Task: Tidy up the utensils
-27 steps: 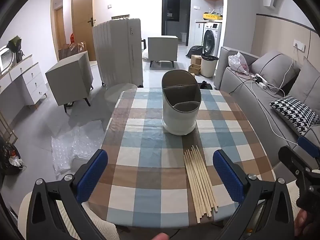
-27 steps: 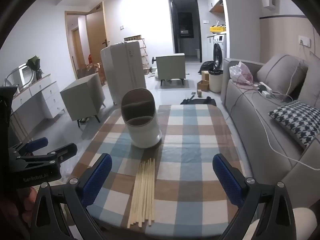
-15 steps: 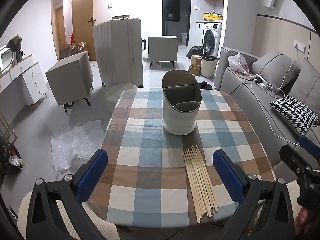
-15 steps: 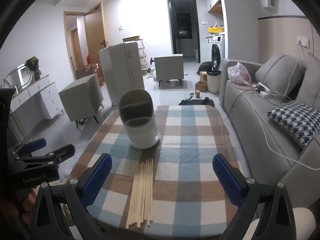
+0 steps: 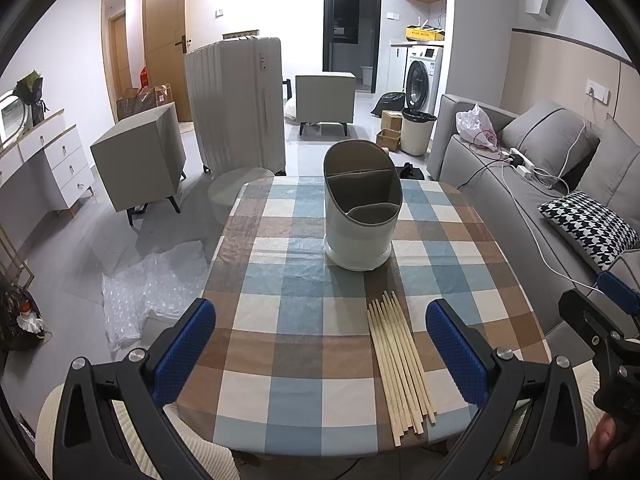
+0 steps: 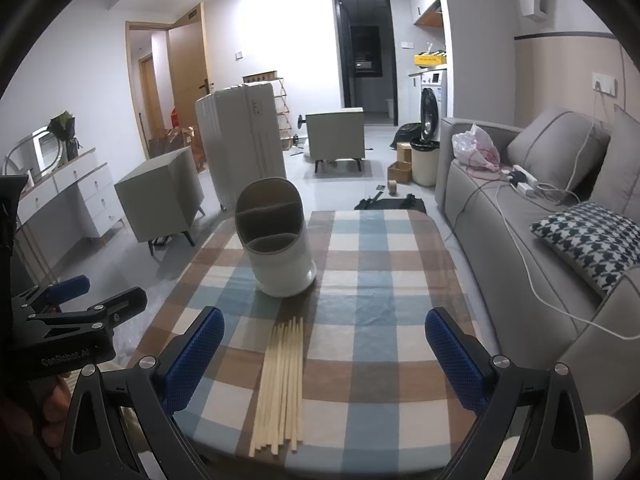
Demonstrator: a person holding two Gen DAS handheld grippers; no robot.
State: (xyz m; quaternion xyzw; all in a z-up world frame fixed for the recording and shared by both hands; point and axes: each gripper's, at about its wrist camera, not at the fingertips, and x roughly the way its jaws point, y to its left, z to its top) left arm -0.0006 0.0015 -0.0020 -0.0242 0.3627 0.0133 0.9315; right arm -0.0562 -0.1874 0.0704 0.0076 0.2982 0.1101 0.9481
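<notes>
Holding our left claw (image 5: 320,344) and right claw (image 6: 322,346) spread wide and empty above the tabletop's (image 5: 304,304) near edge, we see chopsticks (image 5: 400,364) lying just before the upright holder (image 5: 360,216)

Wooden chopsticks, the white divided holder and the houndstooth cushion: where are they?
Bundle of pale wooden chopsticks (image 5: 400,364), left wrist view, mid-length.
White round divided utensil holder (image 5: 358,246), left wrist view, front wall.
Black-and-white houndstooth cushion (image 6: 588,242), right wrist view, top face.

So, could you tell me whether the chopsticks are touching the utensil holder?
Apart: the left wrist view shows tablecloth between the chopsticks and the utensil holder.
</notes>
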